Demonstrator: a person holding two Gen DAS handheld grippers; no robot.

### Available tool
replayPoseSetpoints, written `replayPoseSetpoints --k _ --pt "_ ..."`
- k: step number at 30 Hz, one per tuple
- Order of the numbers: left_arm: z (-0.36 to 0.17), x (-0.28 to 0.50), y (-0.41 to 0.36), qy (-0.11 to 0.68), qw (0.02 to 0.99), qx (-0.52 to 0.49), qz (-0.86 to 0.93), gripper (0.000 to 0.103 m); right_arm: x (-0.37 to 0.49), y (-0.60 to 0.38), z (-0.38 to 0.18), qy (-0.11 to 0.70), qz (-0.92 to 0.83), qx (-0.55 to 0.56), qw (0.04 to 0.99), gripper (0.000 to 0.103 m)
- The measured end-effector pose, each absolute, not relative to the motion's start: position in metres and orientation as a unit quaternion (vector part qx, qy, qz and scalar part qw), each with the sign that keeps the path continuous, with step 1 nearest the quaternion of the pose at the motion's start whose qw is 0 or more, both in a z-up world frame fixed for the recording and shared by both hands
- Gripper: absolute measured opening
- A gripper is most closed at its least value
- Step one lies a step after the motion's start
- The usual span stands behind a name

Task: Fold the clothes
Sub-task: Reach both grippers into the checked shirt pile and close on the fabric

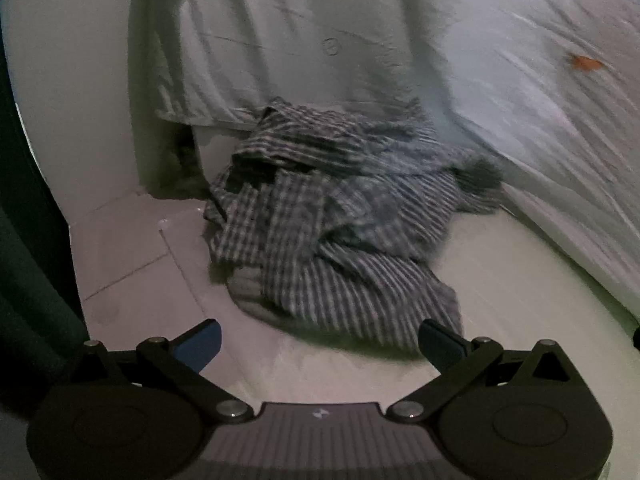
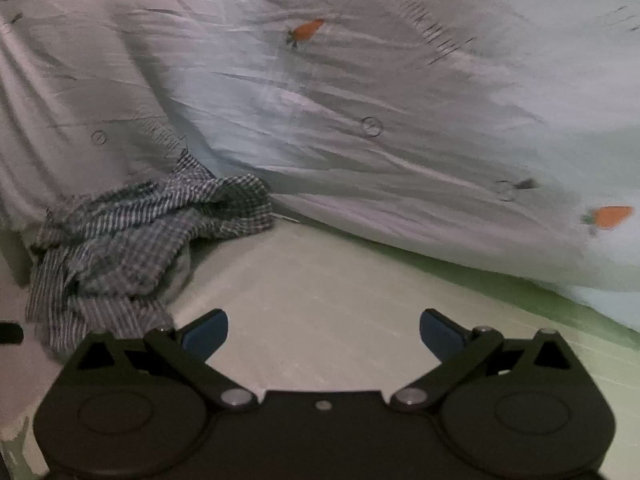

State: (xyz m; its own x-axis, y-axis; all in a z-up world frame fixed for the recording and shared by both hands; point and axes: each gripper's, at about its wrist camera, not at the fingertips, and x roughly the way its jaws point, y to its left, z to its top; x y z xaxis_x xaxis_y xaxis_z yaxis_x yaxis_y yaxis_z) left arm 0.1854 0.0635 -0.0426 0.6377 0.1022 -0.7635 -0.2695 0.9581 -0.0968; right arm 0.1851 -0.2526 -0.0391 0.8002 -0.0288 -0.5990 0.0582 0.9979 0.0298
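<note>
A crumpled blue-and-white checked shirt (image 1: 340, 216) lies in a heap on the pale floor, against the hanging bed sheet. It also shows in the right wrist view (image 2: 132, 236) at the left. My left gripper (image 1: 320, 340) is open and empty, just short of the shirt's near edge. My right gripper (image 2: 324, 332) is open and empty over bare floor, with the shirt to its left.
A white sheet with orange carrot prints (image 2: 360, 100) drapes down from a bed behind the shirt, also in the left wrist view (image 1: 500, 60). Pale tiled floor (image 1: 132, 256) lies to the left. A dark object (image 1: 24, 240) stands at the far left.
</note>
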Motion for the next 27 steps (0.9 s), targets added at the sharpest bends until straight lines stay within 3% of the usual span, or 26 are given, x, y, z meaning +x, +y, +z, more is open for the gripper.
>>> replayPoseSetpoints --k 3,14,19,21,23,24,27 --pt "-0.046 0.22 0.079 0.415 0.893 -0.121 0.124 0.096 0.233 -0.246 -0.049 0.327 -0.013 0.04 0.944 0.102" --pt "-0.061 0.339 0.122 0.403 0.883 -0.187 0.153 0.062 0.395 -0.199 -0.098 0.379 0.07 0.192 0.902 0.062" --pt "-0.063 0.363 0.124 0.399 0.884 -0.201 0.14 0.049 0.433 -0.167 -0.129 0.424 0.118 0.262 0.859 0.059" --pt "-0.064 0.362 0.124 0.387 0.887 -0.205 0.144 0.039 0.441 -0.159 -0.142 0.44 0.13 0.293 0.839 0.036" --pt "-0.065 0.359 0.125 0.375 0.891 -0.209 0.149 0.028 0.433 -0.16 -0.141 0.43 0.119 0.302 0.843 0.007" --pt "-0.064 0.355 0.126 0.37 0.892 -0.209 0.151 0.02 0.428 -0.162 -0.139 0.423 0.112 0.304 0.846 0.001" --pt "-0.058 0.346 0.125 0.36 0.897 -0.206 0.152 0.013 0.403 -0.17 -0.118 0.389 0.108 0.275 0.872 0.001"
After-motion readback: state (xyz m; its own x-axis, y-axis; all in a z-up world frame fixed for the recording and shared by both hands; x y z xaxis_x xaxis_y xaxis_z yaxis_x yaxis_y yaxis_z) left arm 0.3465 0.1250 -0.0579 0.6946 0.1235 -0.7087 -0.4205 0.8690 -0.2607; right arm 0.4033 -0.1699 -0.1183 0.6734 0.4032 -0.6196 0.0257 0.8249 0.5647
